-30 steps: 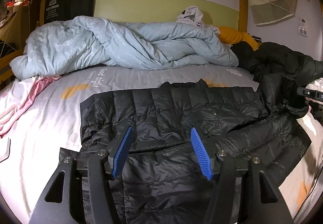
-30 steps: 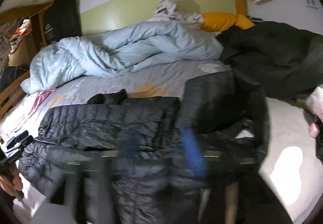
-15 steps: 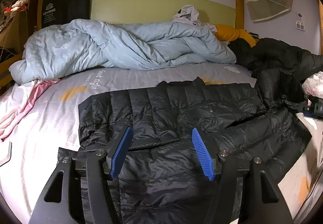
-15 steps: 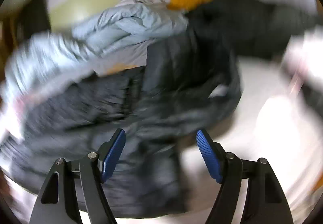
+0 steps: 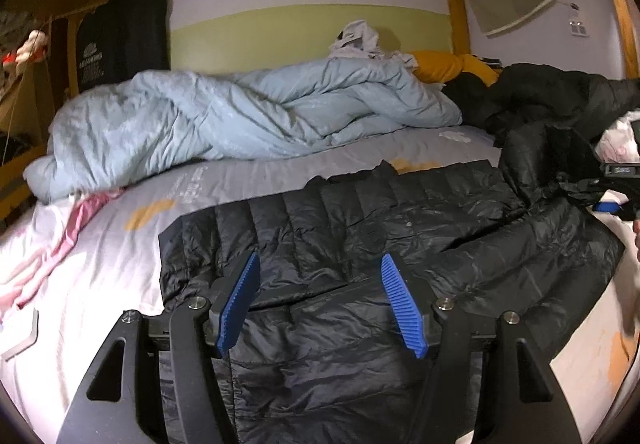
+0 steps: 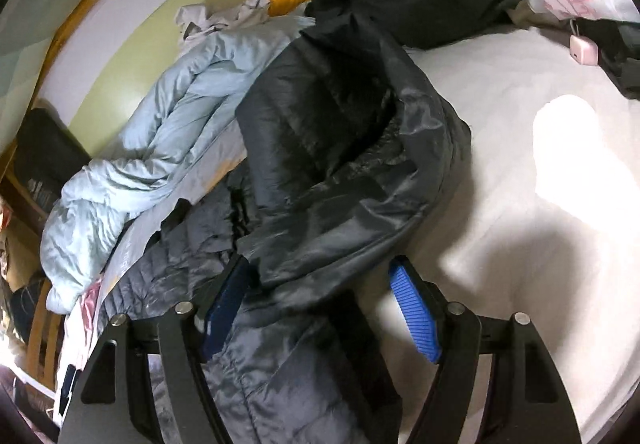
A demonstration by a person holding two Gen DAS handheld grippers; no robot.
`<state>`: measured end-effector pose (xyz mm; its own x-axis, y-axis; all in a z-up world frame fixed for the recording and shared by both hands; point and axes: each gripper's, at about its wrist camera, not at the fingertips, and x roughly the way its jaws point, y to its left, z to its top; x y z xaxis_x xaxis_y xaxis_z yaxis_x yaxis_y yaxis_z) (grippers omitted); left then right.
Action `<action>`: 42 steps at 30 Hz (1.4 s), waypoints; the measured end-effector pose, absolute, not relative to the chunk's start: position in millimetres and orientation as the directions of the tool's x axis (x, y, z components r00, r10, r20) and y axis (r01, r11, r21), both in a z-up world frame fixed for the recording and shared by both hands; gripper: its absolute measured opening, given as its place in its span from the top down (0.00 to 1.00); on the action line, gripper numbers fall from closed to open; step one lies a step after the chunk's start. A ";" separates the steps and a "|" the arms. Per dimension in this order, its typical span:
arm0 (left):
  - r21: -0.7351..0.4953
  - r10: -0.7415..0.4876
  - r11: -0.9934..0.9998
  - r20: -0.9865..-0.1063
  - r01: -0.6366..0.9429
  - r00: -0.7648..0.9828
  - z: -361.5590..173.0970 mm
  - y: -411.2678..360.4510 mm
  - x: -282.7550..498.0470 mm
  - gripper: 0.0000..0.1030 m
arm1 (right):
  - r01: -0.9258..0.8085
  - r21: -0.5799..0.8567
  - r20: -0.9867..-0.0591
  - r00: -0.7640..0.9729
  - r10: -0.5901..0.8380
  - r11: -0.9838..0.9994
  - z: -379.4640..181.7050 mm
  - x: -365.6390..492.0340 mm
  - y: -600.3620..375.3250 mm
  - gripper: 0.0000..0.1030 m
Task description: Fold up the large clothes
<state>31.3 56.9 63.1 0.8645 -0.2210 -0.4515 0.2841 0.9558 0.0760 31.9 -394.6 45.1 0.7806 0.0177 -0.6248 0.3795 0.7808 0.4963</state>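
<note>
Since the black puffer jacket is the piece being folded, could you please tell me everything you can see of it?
The black puffer jacket is quilted in stitched bands, with a shiny, slippery-looking shell. It lies spread out and creased across the bed sheet, in front of the light blue duvet. In the right wrist view one part, probably a sleeve, rises in a loose, rumpled hump. Its fabric lies between the open fingers of the left gripper and the right gripper, neither visibly pinching it.

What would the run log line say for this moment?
left gripper: open above jacket | right gripper: jaws just closing around sleeve, not gripping | bed
</note>
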 end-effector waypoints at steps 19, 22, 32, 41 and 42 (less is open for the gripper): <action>0.200 -0.489 0.782 -0.392 0.591 0.780 65.0 -9.2 -33.4 0.36 | -0.362 0.385 -0.519 0.676 0.524 0.849 71.6 29.7 -232.5 0.93; 0.255 -0.516 0.723 -0.419 0.642 0.747 53.4 -26.3 -42.5 0.36 | -0.400 0.376 -0.550 0.629 0.549 0.836 64.8 29.5 -215.5 0.93; 0.320 -0.484 0.724 -0.395 0.611 0.781 38.2 -48.1 -48.7 0.49 | -0.459 0.488 -0.545 0.504 0.670 0.742 55.4 28.1 -195.5 0.93; 0.323 -0.466 0.747 -0.367 0.580 0.805 43.2 -44.5 -48.4 0.90 | -0.468 0.427 -0.533 0.560 0.634 0.774 68.0 17.0 -197.6 0.74; 0.301 -0.460 0.762 -0.370 0.573 0.807 47.0 -39.5 -43.6 0.90 | -0.462 0.404 -0.526 0.589 0.613 0.790 71.9 14.1 -200.2 0.70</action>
<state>-43.6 -39.5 47.0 0.8070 -0.4604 -0.3699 0.5729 0.7623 0.3012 14.1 -200.2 71.9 0.5889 0.6132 -0.5265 -0.4617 0.7899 0.4035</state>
